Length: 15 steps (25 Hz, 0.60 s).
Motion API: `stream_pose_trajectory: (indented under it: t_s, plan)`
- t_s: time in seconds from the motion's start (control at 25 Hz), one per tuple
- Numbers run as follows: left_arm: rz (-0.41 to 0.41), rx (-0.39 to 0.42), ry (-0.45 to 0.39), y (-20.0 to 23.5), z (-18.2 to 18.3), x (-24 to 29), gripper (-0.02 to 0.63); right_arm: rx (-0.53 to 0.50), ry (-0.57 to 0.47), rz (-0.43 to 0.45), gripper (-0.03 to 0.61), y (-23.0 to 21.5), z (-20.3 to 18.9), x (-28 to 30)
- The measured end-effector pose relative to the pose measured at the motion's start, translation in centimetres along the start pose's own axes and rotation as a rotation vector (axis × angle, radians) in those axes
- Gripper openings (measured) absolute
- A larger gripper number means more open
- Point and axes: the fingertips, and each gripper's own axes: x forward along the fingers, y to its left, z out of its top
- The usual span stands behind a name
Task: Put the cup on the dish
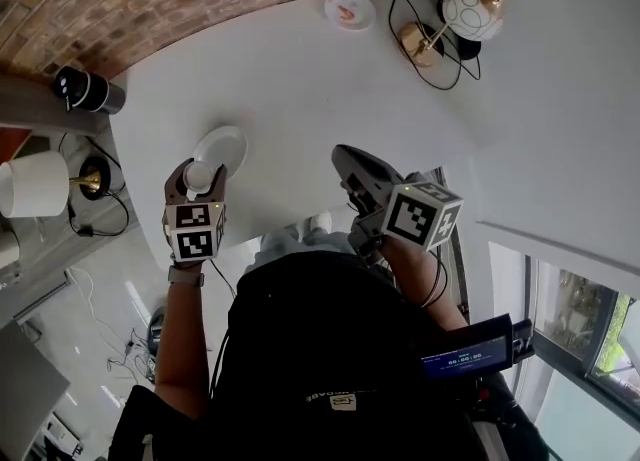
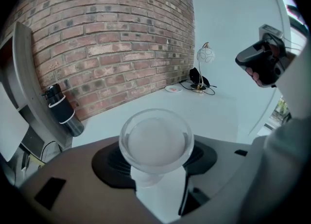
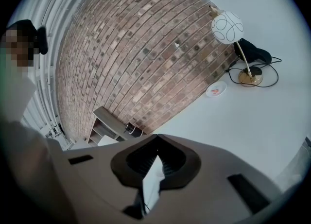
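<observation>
A small translucent white cup (image 1: 199,173) sits upright between the fingers of my left gripper (image 1: 197,179), which is shut on it. In the left gripper view the cup (image 2: 156,142) fills the space between the jaws of the left gripper (image 2: 156,157), its mouth facing up. A white dish (image 1: 226,143) lies on the white table just beyond the cup, and the cup hangs over the dish's near edge. My right gripper (image 1: 340,154) is shut and holds nothing, off to the right of the dish. Its jaws meet at the tips in the right gripper view (image 3: 156,145).
A second small dish (image 1: 349,10) with something pink lies at the far side, beside a globe lamp (image 1: 472,9) and its black cable. A black bottle (image 1: 85,89) and a white-shaded lamp (image 1: 35,184) stand at the left. The table's edge (image 1: 290,224) runs close to my body.
</observation>
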Motion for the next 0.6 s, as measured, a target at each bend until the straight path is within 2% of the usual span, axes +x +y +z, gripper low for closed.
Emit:
stream_pose_trajectory:
  t_s: [0.32,0.6]
  plan:
    - [-0.016,0.011,0.010,0.6,-1.5,3.1,0.259,0.004,0.008,-0.060,0.003,-0.8,-0.4,0.1]
    - [0.005,0.016,0.016,1.3,-3.4,5.2,0.259,0.008,0.019,-0.089,0.003,-1.1,-0.4,0.9]
